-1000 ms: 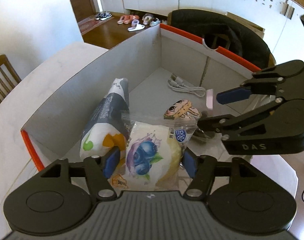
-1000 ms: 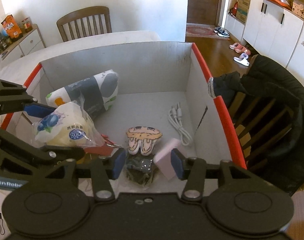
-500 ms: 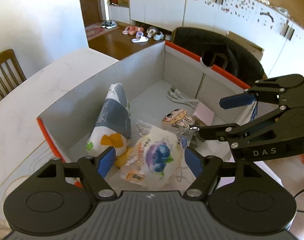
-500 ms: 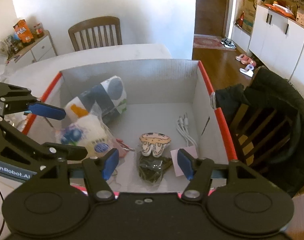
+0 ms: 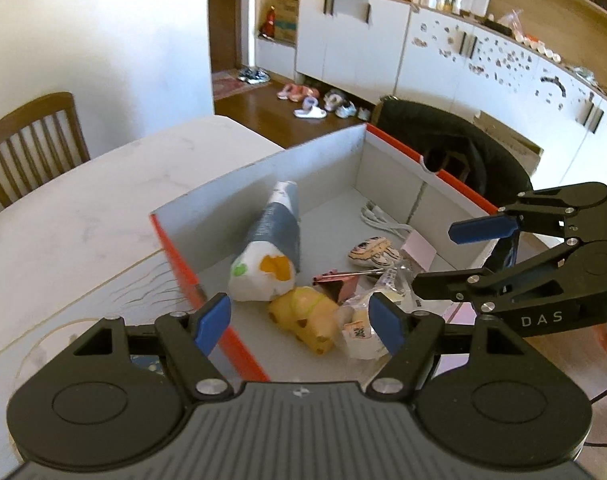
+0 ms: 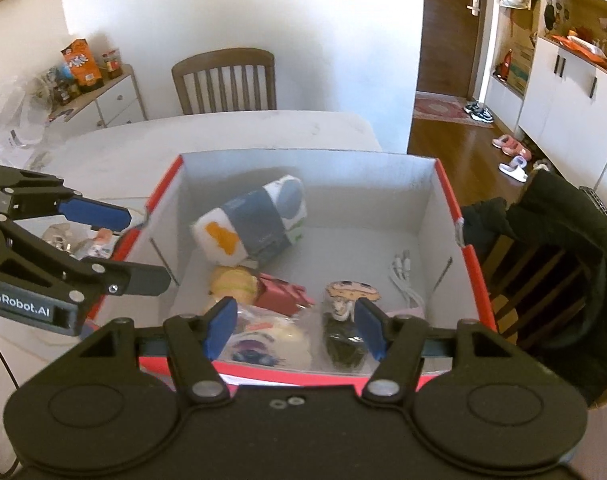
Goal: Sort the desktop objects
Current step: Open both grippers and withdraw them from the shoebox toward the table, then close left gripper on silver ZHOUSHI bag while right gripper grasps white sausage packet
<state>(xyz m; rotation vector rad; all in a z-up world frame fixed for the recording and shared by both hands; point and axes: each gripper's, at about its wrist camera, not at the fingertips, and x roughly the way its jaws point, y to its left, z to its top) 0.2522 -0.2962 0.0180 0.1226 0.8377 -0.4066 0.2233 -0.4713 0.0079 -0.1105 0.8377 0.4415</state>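
Observation:
A red-rimmed cardboard box (image 5: 387, 140) (image 6: 467, 256) on the white table holds the sorted things: a grey and white tissue pack (image 5: 269, 248) (image 6: 251, 224), a yellow toy (image 5: 307, 316) (image 6: 233, 282), a pink binder clip (image 5: 335, 282) (image 6: 283, 294), a cartoon sticker pack (image 5: 373, 250) (image 6: 347, 300), a pink pad (image 5: 419, 248), a white cable (image 5: 377, 218) (image 6: 405, 276) and a bagged blueberry bun (image 5: 363, 320) (image 6: 263, 338). My left gripper (image 5: 299, 322) (image 6: 115, 244) is open and empty above the box's near edge. My right gripper (image 6: 295, 328) (image 5: 443, 258) is open and empty above the box.
Wooden chairs (image 5: 27, 140) (image 6: 223, 80) stand behind the table. A chair with a black coat (image 6: 559, 240) is right of the box. Small items (image 6: 75, 240) lie on the table left of the box. A sideboard with snacks (image 6: 83, 80) stands at the back left.
My left gripper opened and let the blueberry bun drop into the box, then pulled back and up. My right gripper let go of the pink pad and also rose away from the box.

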